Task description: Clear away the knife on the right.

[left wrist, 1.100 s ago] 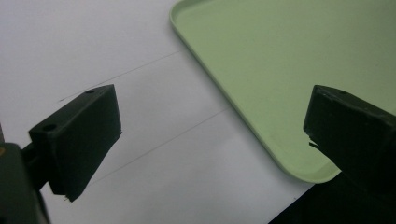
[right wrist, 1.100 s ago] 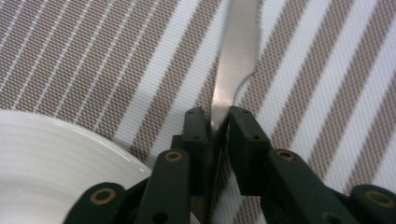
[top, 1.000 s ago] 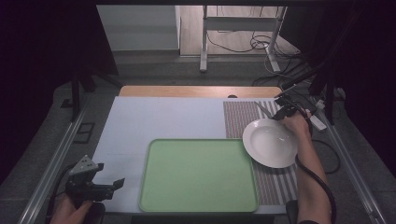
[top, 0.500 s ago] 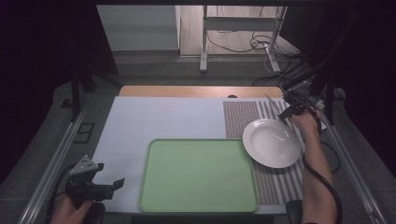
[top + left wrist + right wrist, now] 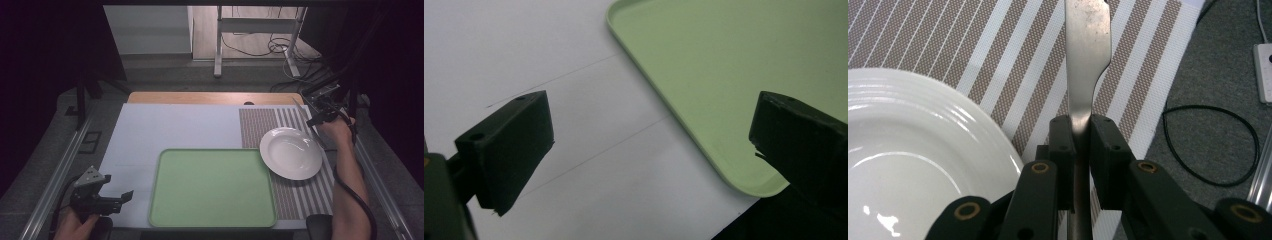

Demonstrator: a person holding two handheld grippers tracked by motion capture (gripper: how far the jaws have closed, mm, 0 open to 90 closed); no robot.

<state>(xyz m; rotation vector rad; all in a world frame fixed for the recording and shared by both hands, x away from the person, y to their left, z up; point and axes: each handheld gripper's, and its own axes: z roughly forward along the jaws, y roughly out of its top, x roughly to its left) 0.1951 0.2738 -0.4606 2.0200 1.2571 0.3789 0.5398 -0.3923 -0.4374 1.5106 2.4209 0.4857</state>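
Currently: right gripper clamped on a table knife, left gripper idle and apart

Right gripper [image 5: 1080, 137]: jaws closed tight on the flat metal of a knife [image 5: 1087, 55]. In the right gripper view the blade runs straight up from between the jaws toward 12 o'clock, over a brown-and-white striped placemat [image 5: 998, 60]. In the high view this gripper [image 5: 320, 116] sits at the table's 2 o'clock corner, held by the person's right hand [image 5: 336, 129], with the knife [image 5: 299, 105] angled toward 11 o'clock.

White plate [image 5: 290, 153]: lies flat on the striped placemat [image 5: 260, 125], just beside the gripper at its 8 o'clock. Whether the knife touches the mat cannot be told.

Left gripper [image 5: 107, 200]: at the table's 7 o'clock corner, jaws set well apart, nothing between them. The left gripper view shows the white table surface [image 5: 524, 50] beneath it.

Green tray [image 5: 212, 187]: empty, at the table's near centre, its right edge close to the plate. Its corner [image 5: 734, 75] lies by the left gripper's right-hand jaw.
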